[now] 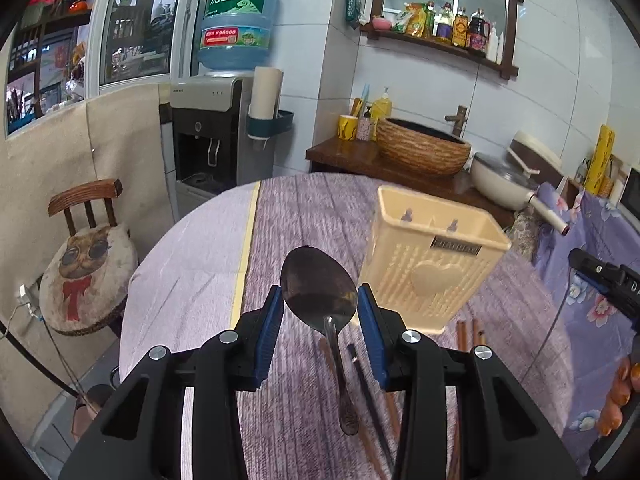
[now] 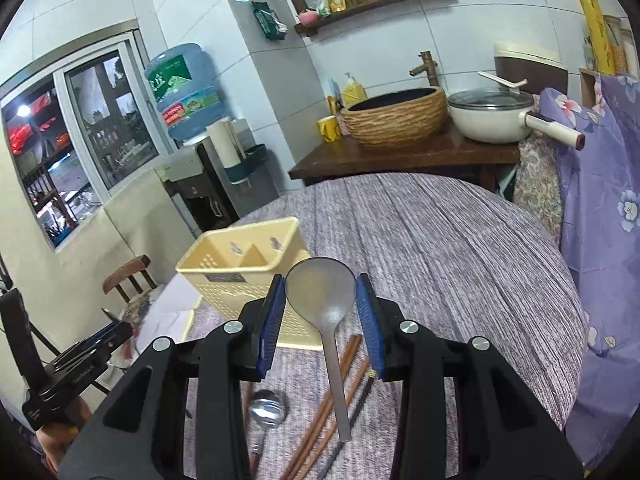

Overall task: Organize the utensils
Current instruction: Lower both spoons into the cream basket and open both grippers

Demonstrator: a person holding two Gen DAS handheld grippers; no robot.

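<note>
My left gripper (image 1: pixel 320 312) is shut on a shiny metal spoon (image 1: pixel 320 284) by its bowl, handle hanging down, held above the table left of the cream utensil holder (image 1: pixel 432 264). My right gripper (image 2: pixel 321 312) is shut on a matte grey spoon (image 2: pixel 322 292) by its bowl, held just right of the holder (image 2: pixel 240 276), whose two compartments look empty. Brown chopsticks (image 2: pixel 320 420) and a dark chopstick (image 2: pixel 352 420) lie on the table below, with another metal spoon (image 2: pixel 268 404). Chopsticks also show under the left gripper (image 1: pixel 464 336).
The round table has a purple wood-grain cloth (image 2: pixel 440 240). Behind it stands a dark wooden counter (image 2: pixel 400 156) with a woven basin (image 2: pixel 396 116) and a white pan (image 2: pixel 492 116). A chair with a cat cushion (image 1: pixel 88 268) stands left. The left gripper shows in the right view (image 2: pixel 76 368).
</note>
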